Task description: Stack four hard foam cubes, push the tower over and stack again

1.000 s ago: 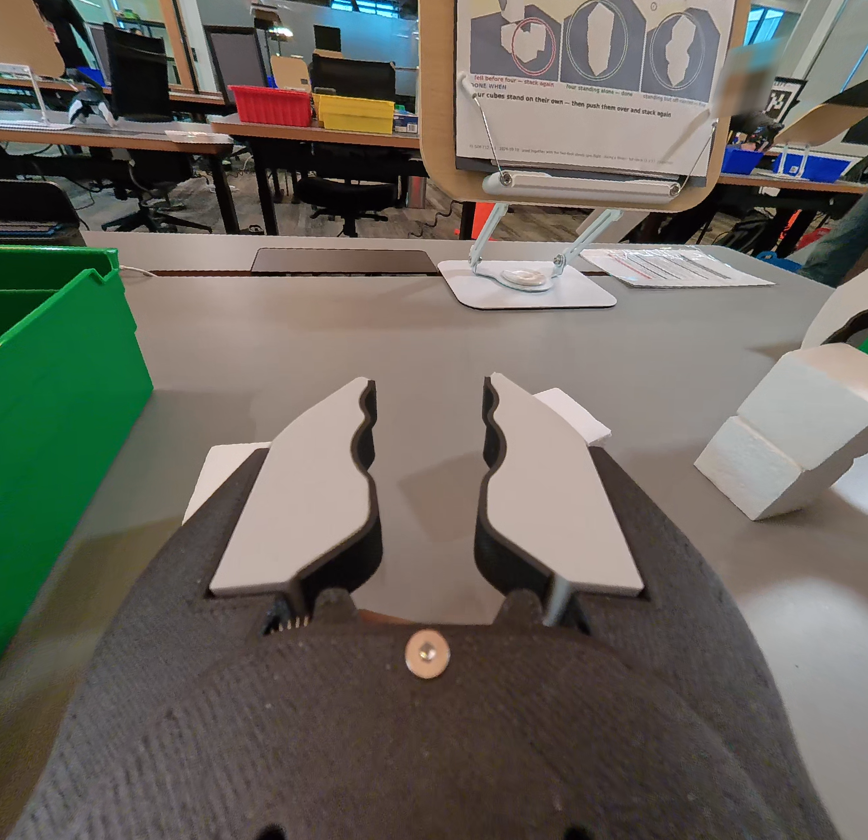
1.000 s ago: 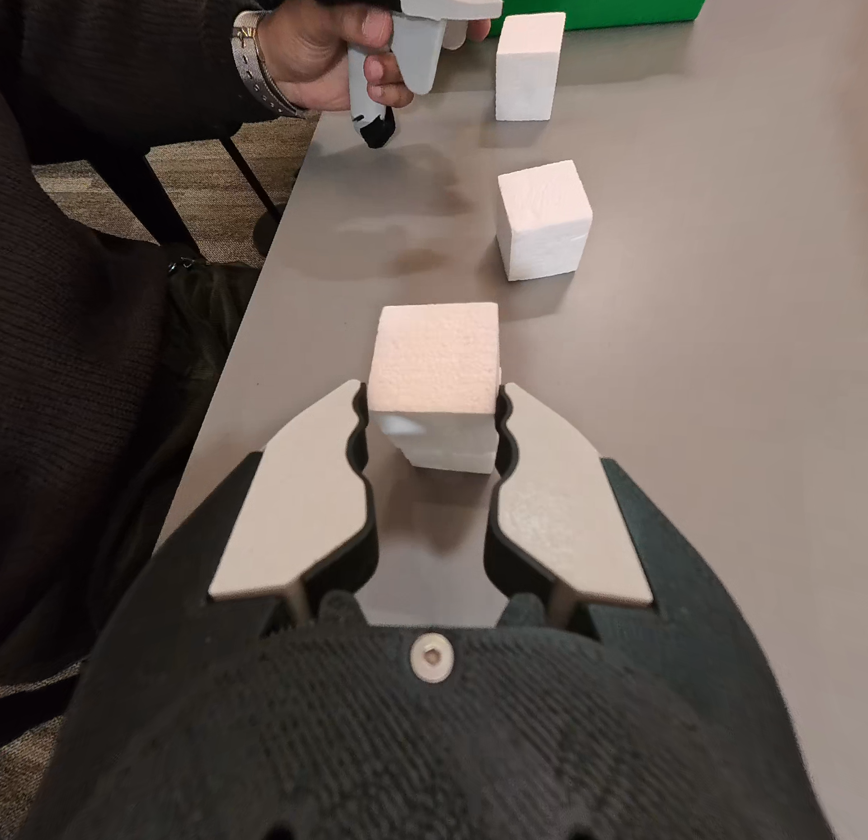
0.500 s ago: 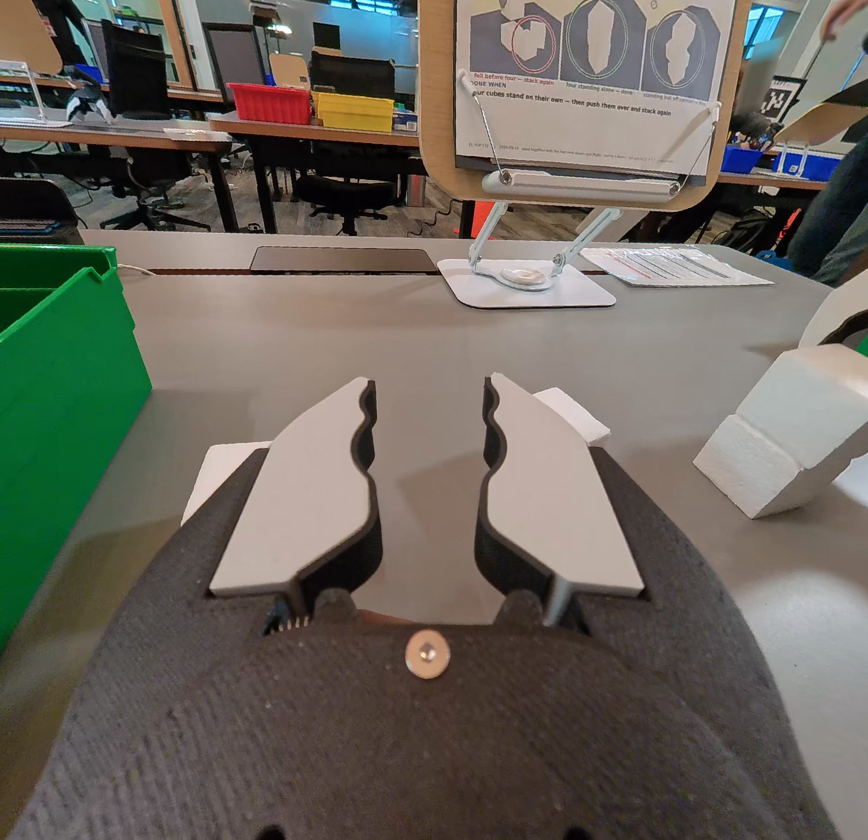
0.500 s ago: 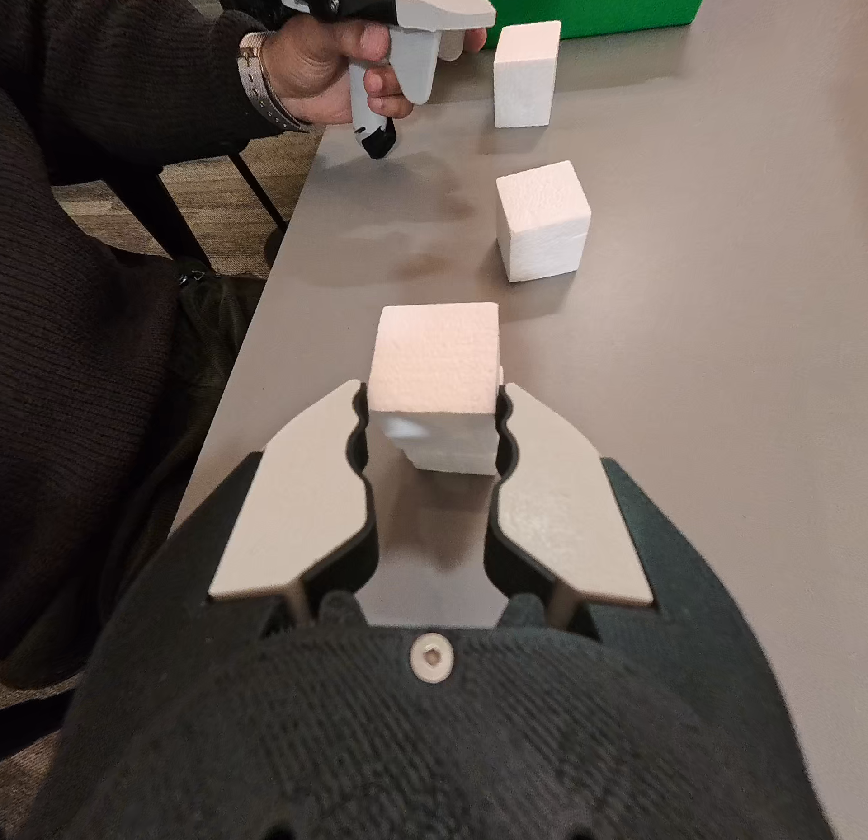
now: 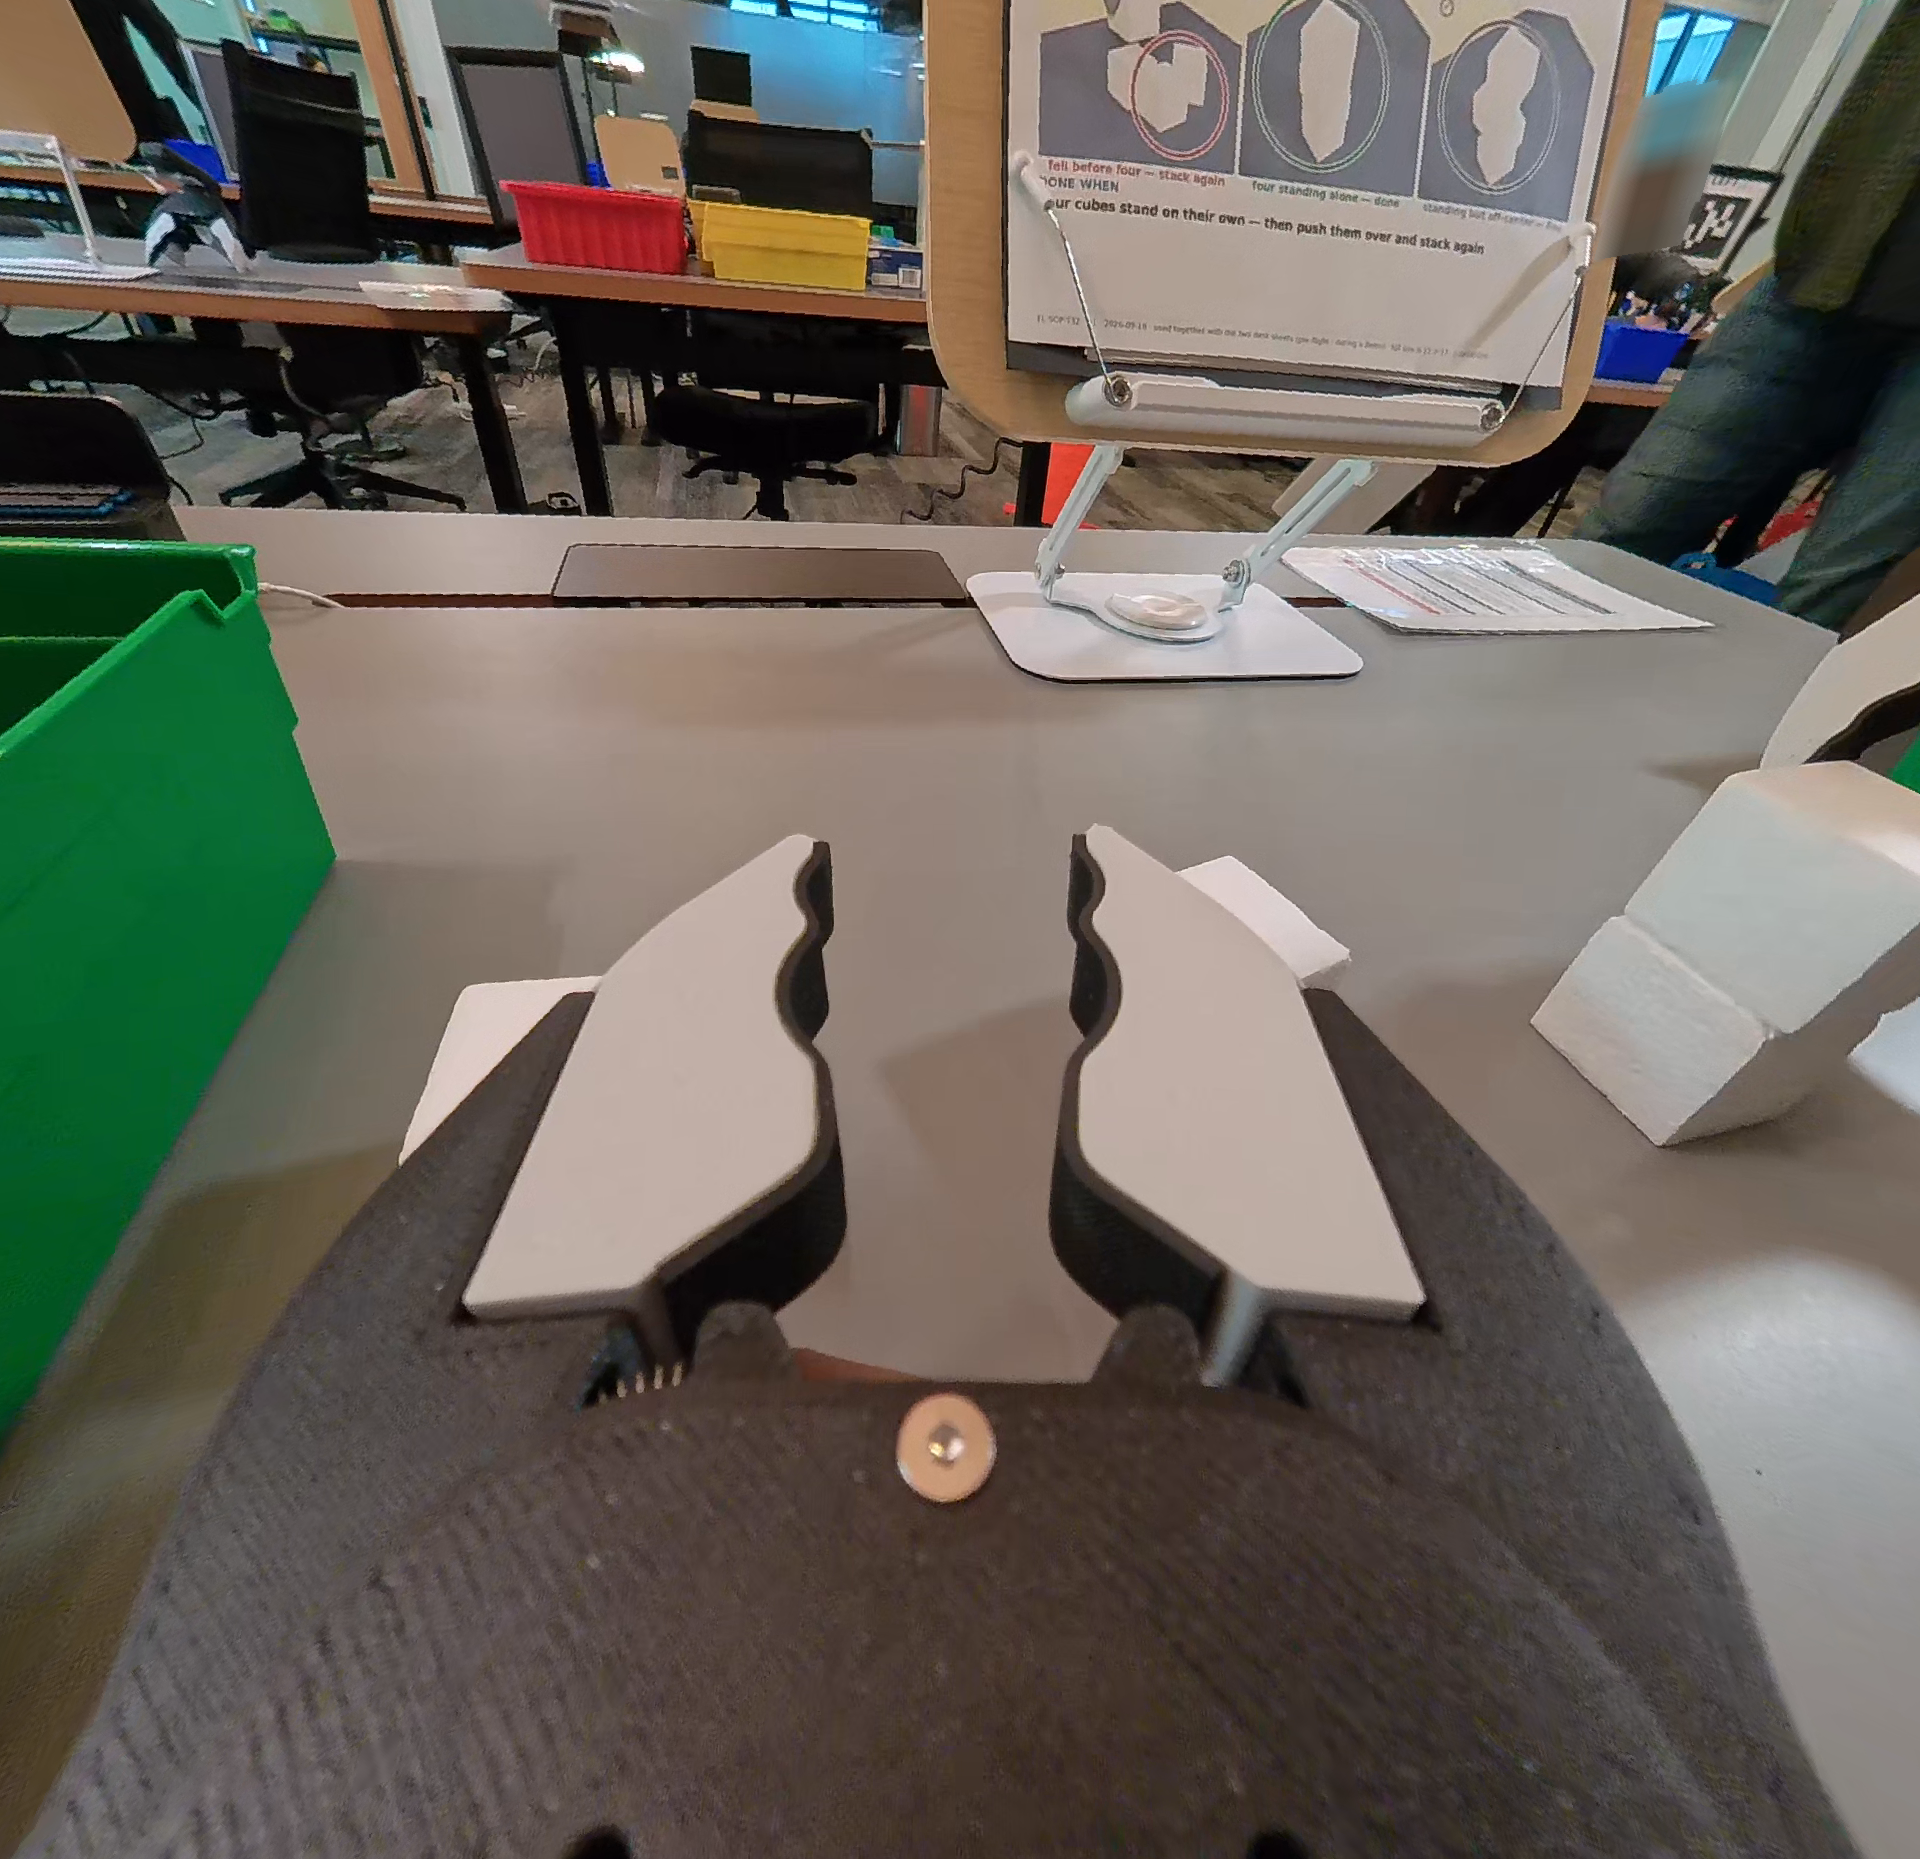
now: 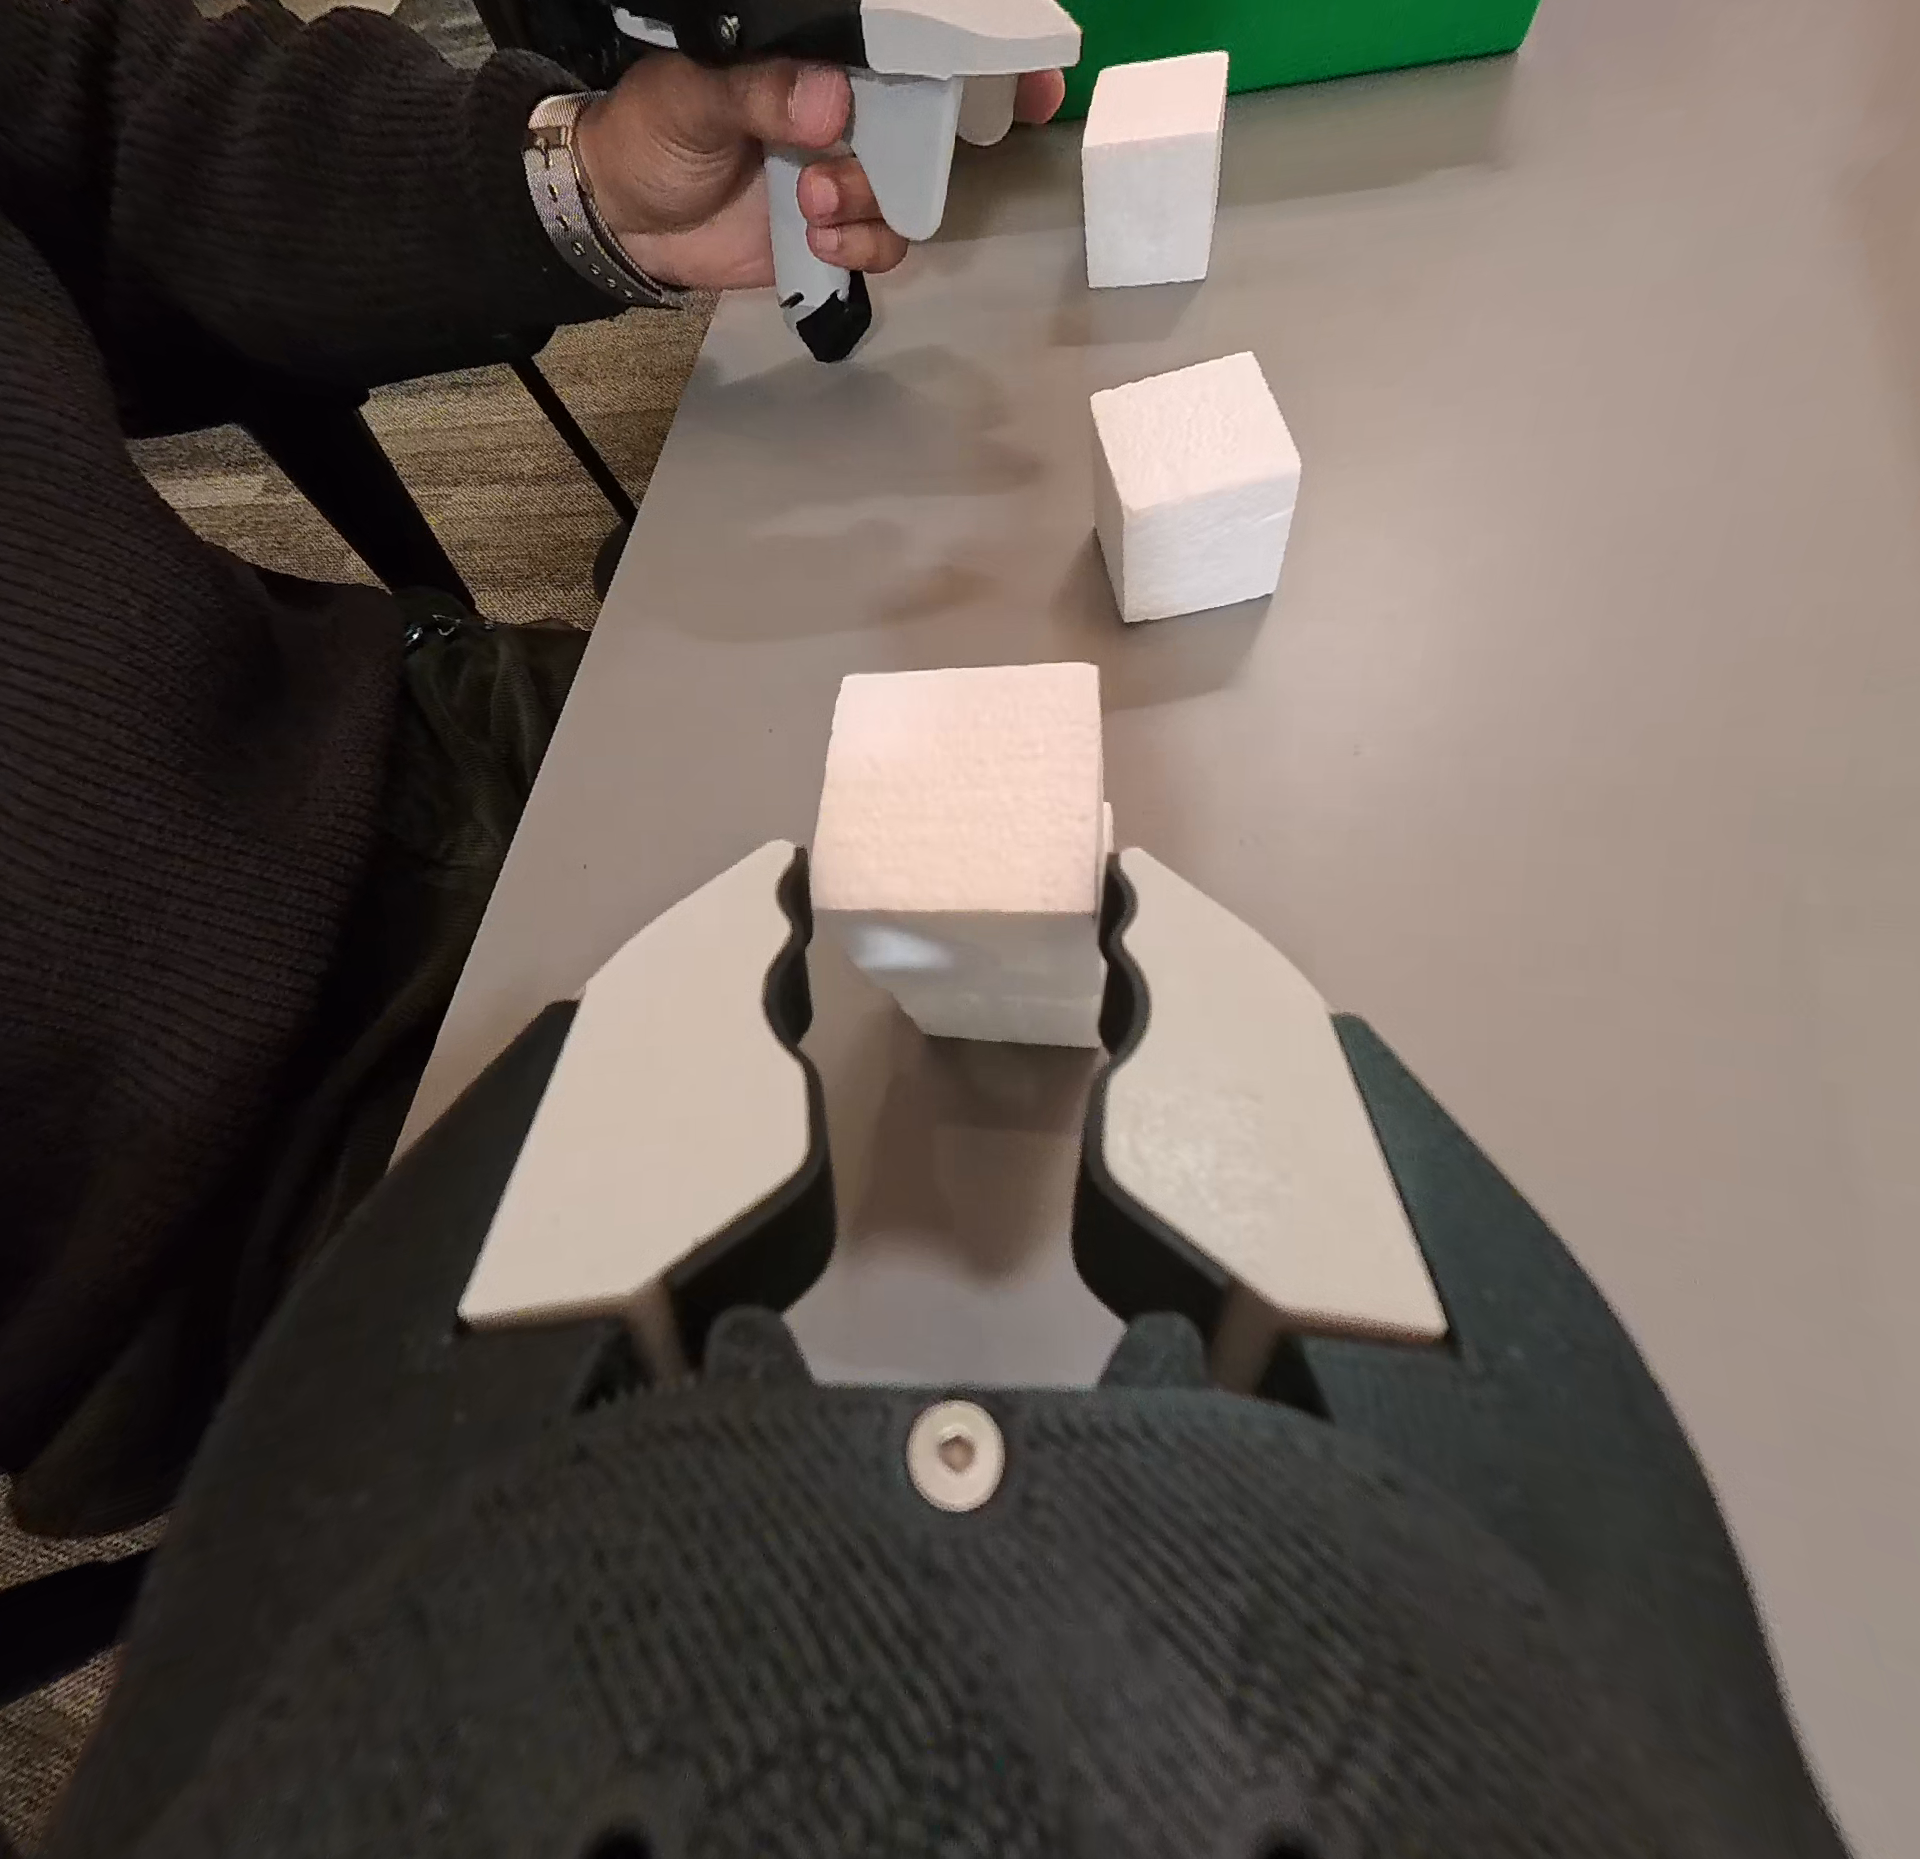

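So the cube (image 6: 961,807) I'm placing is sitting on top of the bottom cube (image 6: 1013,1014) now, a bit off-centre, with the lower one poking out to the right underneath. Compared with a second ago it's barely shifting at all, so I'm guessing it's settled. My right gripper (image 6: 956,936) is still hugging it, jaws right up against both sides; I can't tell for sure if I'm still squeezing or just touching. That makes two of four stacked, near the desk (image 6: 1558,874) edge on my side. The other two cubes are waiting further along, the middle cube (image 6: 1195,490) and the far cube (image 6: 1153,168) near the green bin (image 6: 1351,1). My left gripper (image 5: 948,936) is just hovering with its jaws open and nothing between them, though my left hand (image 6: 727,168) is drifting a little closer in the right wrist view. Next I'd let go carefully so the top one doesn't slide.
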`<state>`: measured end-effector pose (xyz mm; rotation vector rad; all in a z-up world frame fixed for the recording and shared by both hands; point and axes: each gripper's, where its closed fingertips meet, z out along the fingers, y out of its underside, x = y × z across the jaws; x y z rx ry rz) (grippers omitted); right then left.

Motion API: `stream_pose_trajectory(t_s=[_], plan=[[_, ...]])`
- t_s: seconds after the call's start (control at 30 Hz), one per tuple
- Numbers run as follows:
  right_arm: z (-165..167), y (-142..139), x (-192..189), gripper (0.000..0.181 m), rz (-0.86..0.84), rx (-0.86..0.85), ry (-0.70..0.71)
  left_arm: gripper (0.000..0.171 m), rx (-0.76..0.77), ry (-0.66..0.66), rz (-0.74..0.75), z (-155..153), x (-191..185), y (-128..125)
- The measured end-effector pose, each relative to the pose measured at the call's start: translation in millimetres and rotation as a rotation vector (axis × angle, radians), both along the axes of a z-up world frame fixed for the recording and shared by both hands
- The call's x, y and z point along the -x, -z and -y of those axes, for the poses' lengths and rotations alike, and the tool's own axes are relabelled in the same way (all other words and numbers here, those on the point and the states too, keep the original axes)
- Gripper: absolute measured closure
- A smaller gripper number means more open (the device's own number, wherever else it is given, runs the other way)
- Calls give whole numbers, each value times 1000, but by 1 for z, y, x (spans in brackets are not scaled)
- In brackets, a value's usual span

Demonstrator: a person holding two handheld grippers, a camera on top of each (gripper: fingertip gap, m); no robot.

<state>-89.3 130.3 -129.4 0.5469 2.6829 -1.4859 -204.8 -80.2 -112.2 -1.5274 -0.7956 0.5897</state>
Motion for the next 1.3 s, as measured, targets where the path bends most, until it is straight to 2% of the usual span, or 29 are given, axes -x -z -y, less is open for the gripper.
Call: stream_pose_trajectory(t_s=[0.27,0.53,0.73,0.9,1.0,1.1,1.3], plan=[[-2,1,0,113,10,-10,17,128,5,-1,-5,0,0,-1],[-4,-16,1,103,-13,32,43,128,0,-1,-2,0,0,-1],[14,-69,1,100,-85,205,61,127,-1,-2,10,0,0,1],[38,-99,8,94,-262,136,70,128,-12,-7,18,1,0,1],[56,-108,27,97,-350,75,62,128,-28,-17,29,4,2,1],[73,-91,53,100,-289,-44,19,128,-49,-27,39,8,3,0],[89,-23,96,103,-131,-347,-89,127,-62,-13,62,6,4,2]])
